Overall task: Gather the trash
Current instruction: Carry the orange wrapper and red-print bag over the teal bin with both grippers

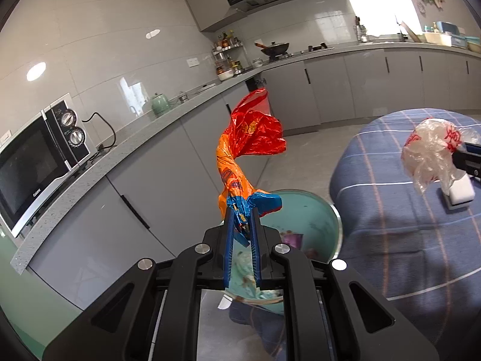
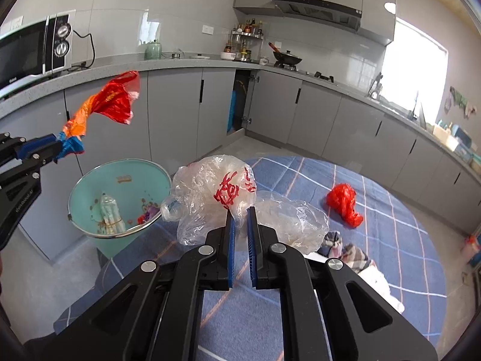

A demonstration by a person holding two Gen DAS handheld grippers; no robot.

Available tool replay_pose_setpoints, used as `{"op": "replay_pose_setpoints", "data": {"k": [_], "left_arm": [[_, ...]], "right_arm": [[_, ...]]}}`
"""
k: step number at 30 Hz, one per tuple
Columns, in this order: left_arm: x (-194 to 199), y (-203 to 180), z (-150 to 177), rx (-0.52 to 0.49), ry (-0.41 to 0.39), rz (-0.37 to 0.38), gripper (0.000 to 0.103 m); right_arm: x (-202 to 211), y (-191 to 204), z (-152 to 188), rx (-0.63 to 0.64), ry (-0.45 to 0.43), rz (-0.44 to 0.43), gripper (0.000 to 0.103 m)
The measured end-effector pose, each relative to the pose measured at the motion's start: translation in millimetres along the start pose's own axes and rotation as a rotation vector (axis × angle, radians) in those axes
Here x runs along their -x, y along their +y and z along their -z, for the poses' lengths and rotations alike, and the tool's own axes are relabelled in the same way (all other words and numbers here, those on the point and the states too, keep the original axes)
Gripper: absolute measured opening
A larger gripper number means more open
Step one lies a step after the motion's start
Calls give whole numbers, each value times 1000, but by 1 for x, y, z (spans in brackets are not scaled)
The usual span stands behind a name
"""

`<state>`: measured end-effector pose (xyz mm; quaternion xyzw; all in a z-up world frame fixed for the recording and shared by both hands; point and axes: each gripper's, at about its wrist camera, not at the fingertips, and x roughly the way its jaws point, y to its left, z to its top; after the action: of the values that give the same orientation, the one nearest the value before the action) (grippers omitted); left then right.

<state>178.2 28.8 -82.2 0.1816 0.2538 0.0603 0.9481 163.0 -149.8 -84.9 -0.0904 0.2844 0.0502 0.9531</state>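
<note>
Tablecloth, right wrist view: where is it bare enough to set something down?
The checked tablecloth is bare beyond the red bag toward the far rim, and below the right gripper. Crowded: the clear bag, the crumpled cloth and the bin-side edge beside the teal bin.

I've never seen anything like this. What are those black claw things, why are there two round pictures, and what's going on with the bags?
Each claw is a hand-held gripper with a wide-angle camera looking along its fingers, hence two round pictures. The left gripper pinches an orange-red wrapper above a teal trash bin. The right gripper pinches a clear bag with red print. On the blue checked tablecloth lie another clear bag, a red bag and some checked fabric.
</note>
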Motion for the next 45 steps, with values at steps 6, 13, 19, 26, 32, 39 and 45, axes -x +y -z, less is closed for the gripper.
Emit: {"op": "replay_pose_setpoints", "data": {"k": [6,13,19,26,32,39,45], "left_arm": [[-13,12,6,-6,20,-27,11],[-25,22,12,-1,45,-47,11],[-34,28,13,1,54,-61,11],[-41,34,14,10,62,-73,11],[-48,34,16,7,73,-69,11],[-56,35,18,5,81,-62,11],[-63,39,22,6,97,-64,11]], "right_arm": [[-12,12,-7,14,4,-13,9],[-24,27,-15,33,9,-36,9],[-33,38,-23,46,9,-53,9],[-41,49,-27,66,8,-71,9],[-49,56,-31,77,13,-86,9],[-61,68,-34,93,23,-104,9],[-72,79,-38,106,28,-128,9]]}}
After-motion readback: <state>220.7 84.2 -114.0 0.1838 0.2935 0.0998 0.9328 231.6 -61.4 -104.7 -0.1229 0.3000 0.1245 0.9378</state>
